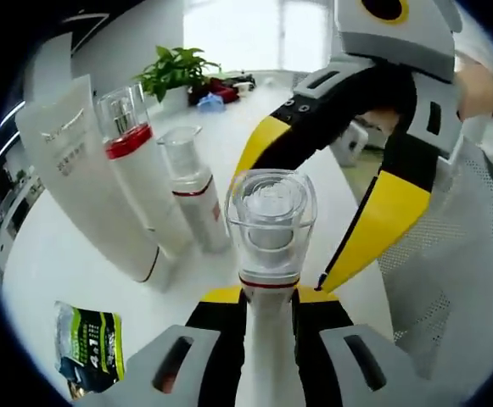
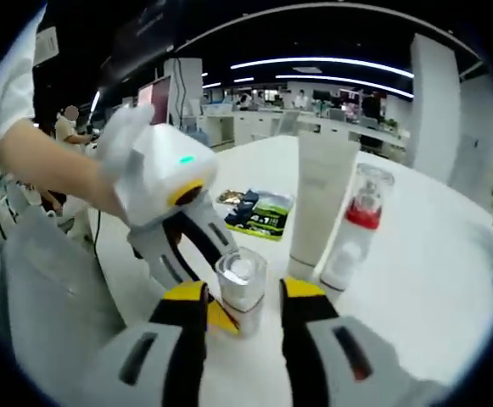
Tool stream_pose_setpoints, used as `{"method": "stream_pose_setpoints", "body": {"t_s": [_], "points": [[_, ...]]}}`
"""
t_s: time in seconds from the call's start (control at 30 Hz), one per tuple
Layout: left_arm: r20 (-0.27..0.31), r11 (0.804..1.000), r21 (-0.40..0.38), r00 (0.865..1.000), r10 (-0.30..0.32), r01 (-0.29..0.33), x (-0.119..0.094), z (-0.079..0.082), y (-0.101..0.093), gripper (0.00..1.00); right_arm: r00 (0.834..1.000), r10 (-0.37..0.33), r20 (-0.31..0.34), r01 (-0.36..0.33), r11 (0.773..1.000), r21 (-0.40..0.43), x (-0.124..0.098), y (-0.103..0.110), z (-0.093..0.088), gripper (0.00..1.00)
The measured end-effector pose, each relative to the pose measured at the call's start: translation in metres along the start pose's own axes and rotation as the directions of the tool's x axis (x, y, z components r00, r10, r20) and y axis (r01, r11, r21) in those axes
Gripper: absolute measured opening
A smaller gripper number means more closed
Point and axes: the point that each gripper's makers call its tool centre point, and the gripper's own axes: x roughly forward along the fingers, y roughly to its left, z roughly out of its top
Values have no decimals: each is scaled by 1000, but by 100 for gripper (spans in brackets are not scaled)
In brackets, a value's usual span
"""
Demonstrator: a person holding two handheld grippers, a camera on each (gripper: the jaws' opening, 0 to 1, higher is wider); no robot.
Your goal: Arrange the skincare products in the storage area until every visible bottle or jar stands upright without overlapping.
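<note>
The left claw point(image 1: 269, 297) is clenched on a small pump bottle point(image 1: 271, 225) with a clear cap and a red band at its neck, holding the white body just below that band. The right claw point(image 2: 244, 297) stands released, one jaw on either side of the same bottle's cap point(image 2: 241, 284), not yet pressing.

The bottle sits out over the white worktop point(image 1: 59, 254), near its open middle. Beside it stand a tall white tube point(image 1: 85, 178), a red-banded bottle point(image 1: 136, 170) and a shorter pump bottle point(image 1: 191, 186), all upright and close together. A green sachet point(image 1: 89, 348) lies flat nearer the worktop's edge.

The bottle looks light and rigid, with smooth plastic that is likely slippery. The clear cap may pop off, so the firm body below the band is the safer hold.
</note>
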Motion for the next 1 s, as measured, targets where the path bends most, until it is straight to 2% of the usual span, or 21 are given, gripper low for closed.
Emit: {"method": "stream_pose_setpoints", "body": {"t_s": [0.27,0.37,0.63,0.8,1.0], "points": [[8,1000,1,1000,4,-4,3,3,10,17,998,-52,-38,54,997,56,-17,-21,-22,38],[11,1000,1,1000,6,-6,6,4,17,17,995,-78,-55,82,993,79,-24,-32,-31,42],[13,1000,3,1000,19,-19,10,10,31,17,989,-129,-68,136,985,107,-40,-54,-41,54],[20,1000,-2,999,26,-26,13,14,39,17,987,-142,-70,150,980,131,-45,-59,-45,58],[28,999,-1,999,35,-35,16,18,46,17,989,-128,-75,138,980,143,-45,-55,-47,63]]}}
